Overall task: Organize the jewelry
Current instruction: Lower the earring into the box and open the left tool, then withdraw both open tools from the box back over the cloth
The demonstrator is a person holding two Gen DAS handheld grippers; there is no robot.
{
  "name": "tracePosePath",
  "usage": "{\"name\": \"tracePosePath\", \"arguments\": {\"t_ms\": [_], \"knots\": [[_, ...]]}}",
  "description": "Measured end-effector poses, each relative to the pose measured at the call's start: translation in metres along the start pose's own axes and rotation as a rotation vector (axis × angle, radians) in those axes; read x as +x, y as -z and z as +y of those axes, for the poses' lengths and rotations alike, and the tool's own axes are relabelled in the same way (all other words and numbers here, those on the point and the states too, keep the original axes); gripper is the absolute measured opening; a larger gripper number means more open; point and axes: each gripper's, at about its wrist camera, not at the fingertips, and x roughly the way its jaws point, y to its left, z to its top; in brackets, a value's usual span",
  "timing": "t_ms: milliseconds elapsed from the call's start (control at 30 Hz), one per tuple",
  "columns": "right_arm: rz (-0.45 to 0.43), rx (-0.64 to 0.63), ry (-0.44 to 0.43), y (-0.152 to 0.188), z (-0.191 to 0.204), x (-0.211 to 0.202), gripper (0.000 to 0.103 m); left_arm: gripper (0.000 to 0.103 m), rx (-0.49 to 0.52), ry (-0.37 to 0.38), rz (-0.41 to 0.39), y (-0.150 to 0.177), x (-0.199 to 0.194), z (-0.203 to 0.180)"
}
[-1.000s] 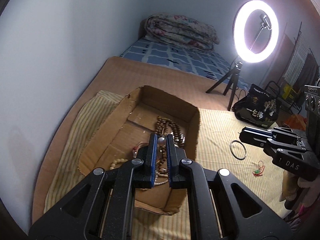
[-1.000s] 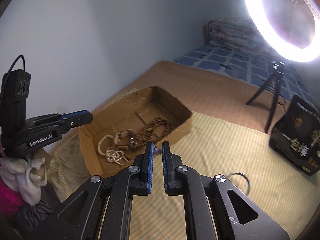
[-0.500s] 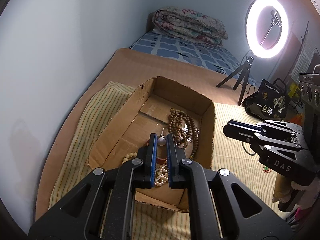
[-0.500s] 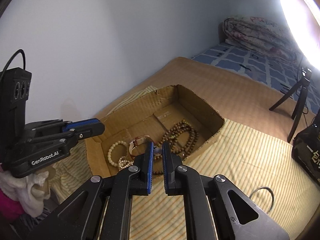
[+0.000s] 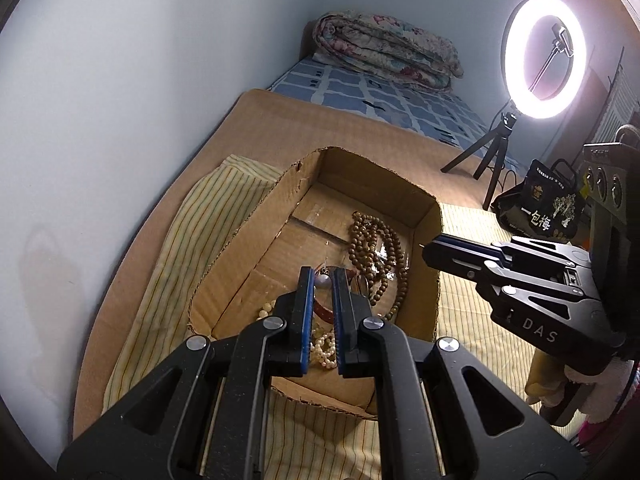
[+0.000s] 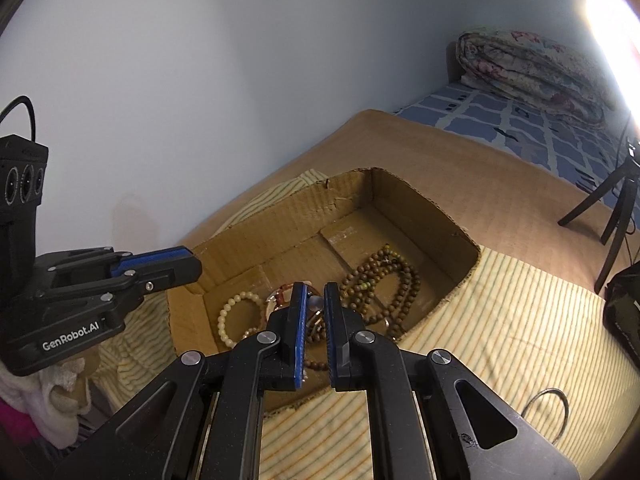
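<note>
An open cardboard box [image 5: 368, 184] [image 6: 304, 208] lies on a striped cloth. In it are a brown wooden bead necklace [image 5: 376, 248] [image 6: 384, 276], a cream bead bracelet [image 6: 232, 320], a small pearl string [image 5: 324, 346] and a brown-strapped watch [image 6: 280, 296]. My left gripper [image 5: 322, 276] hovers over the box's near end, shut on a small grey bead earring [image 5: 323, 281]. My right gripper [image 6: 315, 292] is above the box's near right wall, shut on a like grey bead earring [image 6: 316, 303]. Each gripper shows in the other's view: the right gripper [image 5: 430, 246] at the box's right rim, the left gripper [image 6: 196, 264] at its left end.
A silver bangle [image 6: 548, 404] lies on the striped cloth [image 5: 208, 220] right of the box. A lit ring light on a tripod [image 5: 544, 52] and a black bag [image 5: 548, 208] stand further right. A folded quilt [image 5: 384, 52] lies at the bed's far end; a wall runs along the left.
My right gripper has moved left, from over the cloth to the box's right rim, still shut on its bead. The left gripper has stayed over the box with its bead.
</note>
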Motion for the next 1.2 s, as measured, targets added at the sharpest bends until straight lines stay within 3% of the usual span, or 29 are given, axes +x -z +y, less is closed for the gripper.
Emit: {"name": "tracePosePath", "arguments": {"t_ms": [167, 200, 233, 267, 300, 333, 367, 433, 533, 1200], "knots": [[-0.010, -0.007, 0.012, -0.001, 0.001, 0.002, 0.008, 0.007, 0.000, -0.011, 0.000, 0.000, 0.000, 0.000], [-0.009, -0.006, 0.020, -0.001, 0.000, 0.002, 0.010, 0.007, 0.001, -0.015, 0.002, 0.000, 0.001, 0.001], [-0.009, -0.004, 0.027, -0.001, -0.001, 0.002, 0.021, 0.008, 0.001, -0.021, 0.005, 0.000, 0.002, 0.002], [-0.011, -0.002, 0.031, -0.001, -0.002, 0.002, 0.036, 0.018, 0.001, -0.027, 0.006, 0.000, 0.003, 0.002], [-0.017, 0.004, 0.040, -0.001, -0.003, 0.001, 0.044, 0.036, 0.000, -0.032, 0.002, 0.000, 0.002, 0.003], [-0.026, 0.009, 0.050, -0.001, -0.005, 0.000, 0.055, 0.044, -0.001, -0.036, -0.007, 0.000, 0.001, 0.003], [-0.041, 0.015, 0.062, -0.001, -0.006, -0.003, 0.059, 0.052, -0.001, -0.044, -0.016, 0.000, 0.000, 0.004], [-0.051, 0.024, 0.073, -0.002, -0.009, -0.005, 0.061, 0.055, 0.004, -0.061, -0.030, -0.001, -0.002, 0.004], [-0.060, 0.032, 0.096, -0.004, -0.012, -0.008, 0.073, 0.064, -0.004, -0.069, -0.035, -0.003, -0.002, 0.005], [-0.056, 0.056, 0.175, 0.008, -0.036, -0.032, 0.077, 0.068, 0.015, -0.047, -0.061, -0.009, -0.007, -0.024]]}}
